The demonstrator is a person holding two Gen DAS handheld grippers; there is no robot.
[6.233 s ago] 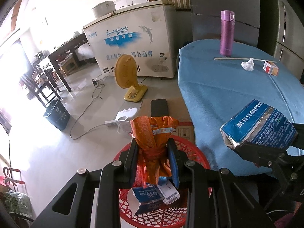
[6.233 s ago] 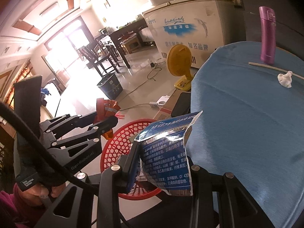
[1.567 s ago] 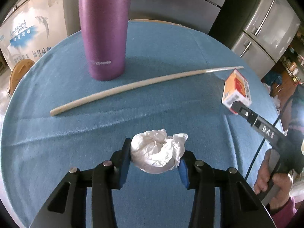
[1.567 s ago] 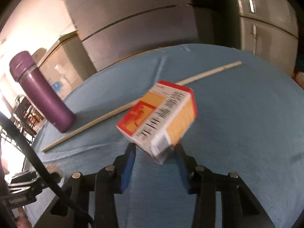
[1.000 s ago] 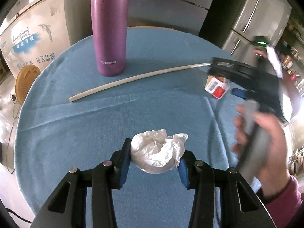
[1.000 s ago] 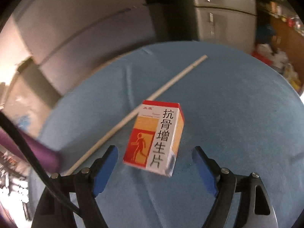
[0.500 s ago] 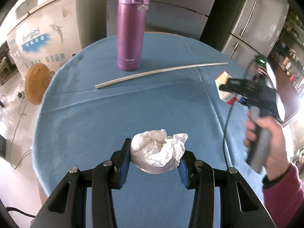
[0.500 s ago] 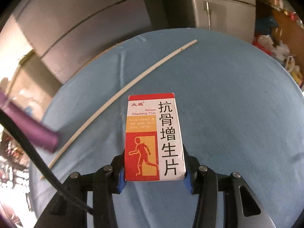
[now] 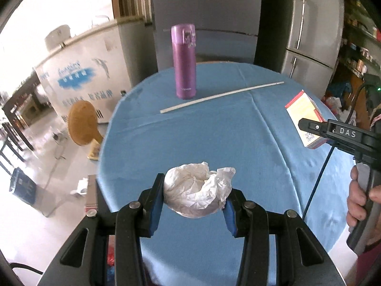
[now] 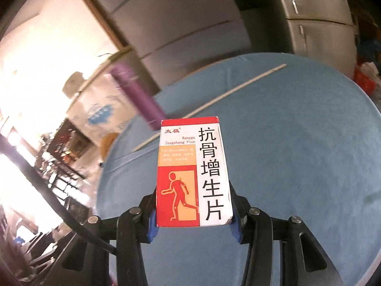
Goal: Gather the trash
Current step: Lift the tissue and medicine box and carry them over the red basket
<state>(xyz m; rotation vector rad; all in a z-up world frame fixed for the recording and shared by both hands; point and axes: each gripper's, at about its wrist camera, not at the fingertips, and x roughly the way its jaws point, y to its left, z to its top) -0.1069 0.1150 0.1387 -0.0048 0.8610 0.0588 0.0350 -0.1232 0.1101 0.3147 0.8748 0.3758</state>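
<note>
My left gripper (image 9: 194,208) is shut on a crumpled white tissue (image 9: 198,194) and holds it above the near edge of the round blue table (image 9: 214,138). My right gripper (image 10: 193,219) is shut on a red, orange and white medicine box (image 10: 194,171), lifted off the table. That box (image 9: 306,116) and the right gripper also show at the right of the left wrist view. A sliver of the red trash basket (image 9: 110,258) shows under the left gripper at the bottom left.
A purple thermos (image 9: 183,60) stands at the far side of the table, with a long pale stick (image 9: 221,94) lying in front of it. Left of the table are a white chest freezer (image 9: 81,76), a yellow fan (image 9: 81,124) and a dark bin (image 9: 22,187).
Both grippers have lifted and pulled back from the table with their items. The right gripper closed on the medicine box about half a second ago. The tissue stays held.
</note>
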